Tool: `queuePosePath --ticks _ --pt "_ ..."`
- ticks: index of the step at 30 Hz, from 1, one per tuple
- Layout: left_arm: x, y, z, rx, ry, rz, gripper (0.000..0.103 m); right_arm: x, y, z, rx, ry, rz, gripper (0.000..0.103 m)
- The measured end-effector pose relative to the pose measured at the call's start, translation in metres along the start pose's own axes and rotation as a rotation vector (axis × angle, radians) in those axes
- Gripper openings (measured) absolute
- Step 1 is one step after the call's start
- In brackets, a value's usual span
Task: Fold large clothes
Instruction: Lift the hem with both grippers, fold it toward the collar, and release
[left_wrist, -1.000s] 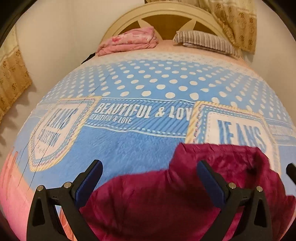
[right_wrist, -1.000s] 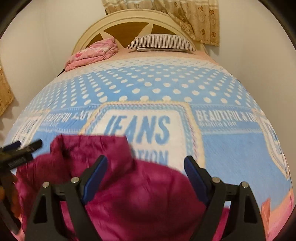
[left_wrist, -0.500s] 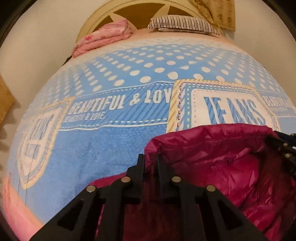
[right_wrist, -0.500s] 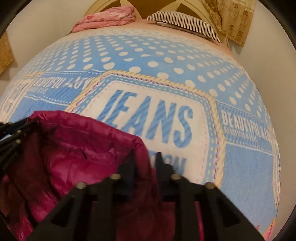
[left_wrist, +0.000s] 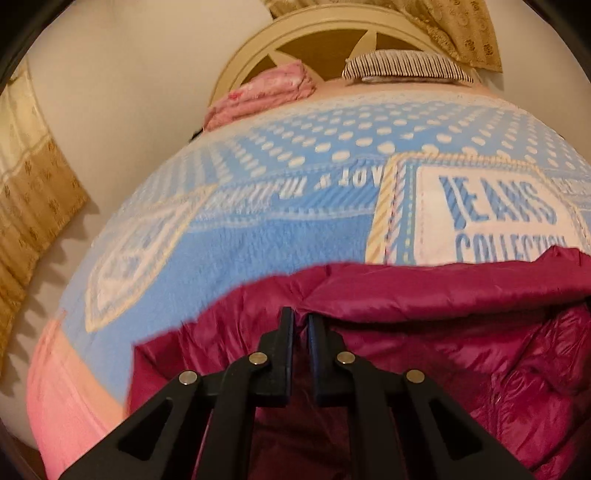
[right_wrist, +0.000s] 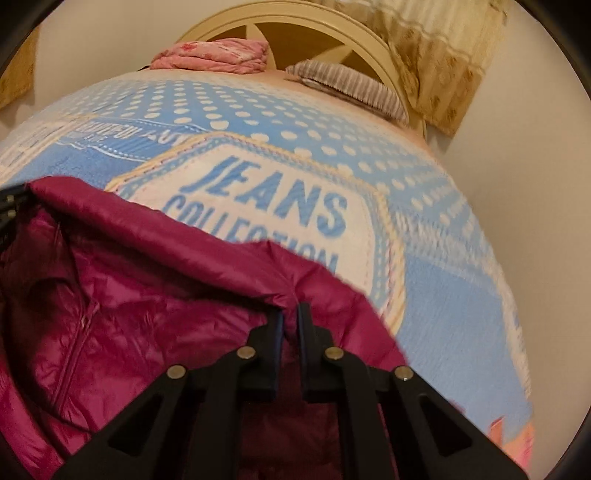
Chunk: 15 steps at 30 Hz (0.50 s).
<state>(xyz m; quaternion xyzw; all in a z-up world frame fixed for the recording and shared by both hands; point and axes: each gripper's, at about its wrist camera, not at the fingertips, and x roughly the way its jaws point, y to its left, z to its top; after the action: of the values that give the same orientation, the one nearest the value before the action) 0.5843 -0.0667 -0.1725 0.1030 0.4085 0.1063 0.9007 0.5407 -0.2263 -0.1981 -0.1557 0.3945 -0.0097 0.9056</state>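
Note:
A shiny magenta padded jacket (left_wrist: 461, 332) lies at the near end of a bed, its zip and lining showing in the right wrist view (right_wrist: 129, 295). My left gripper (left_wrist: 300, 317) is shut on the jacket's upper edge near its left end. My right gripper (right_wrist: 290, 312) is shut on the same edge near its right end. The edge is held stretched between the two grippers and raised over the blue blanket (left_wrist: 258, 251). The left gripper's tips show at the left rim of the right wrist view (right_wrist: 11, 203).
The blue blanket (right_wrist: 443, 288) with white dots and a "JEANS COLLECTION" patch covers the bed. A folded pink quilt (left_wrist: 266, 92) and a striped pillow (left_wrist: 406, 68) lie at the cream headboard (left_wrist: 325, 33). Curtains hang at left (left_wrist: 29, 184) and behind (right_wrist: 443, 55).
Both grippers went from open over the jacket to shut on its edge. They have since lifted the edge and drawn it out wider, and the cameras have tilted.

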Motion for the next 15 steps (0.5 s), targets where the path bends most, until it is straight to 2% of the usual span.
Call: queuePosePath --ticks 6,15 --pt "0.007 -0.003 -0.017 0.007 0.01 -0.015 0.007 0.008 0.001 -0.019 -0.001 0.012 -0.002 0.007" --pt "-0.01 0.0 -0.014 0.049 -0.019 -0.051 0.007 0.005 -0.002 -0.021 0.007 0.003 0.007 0.007"
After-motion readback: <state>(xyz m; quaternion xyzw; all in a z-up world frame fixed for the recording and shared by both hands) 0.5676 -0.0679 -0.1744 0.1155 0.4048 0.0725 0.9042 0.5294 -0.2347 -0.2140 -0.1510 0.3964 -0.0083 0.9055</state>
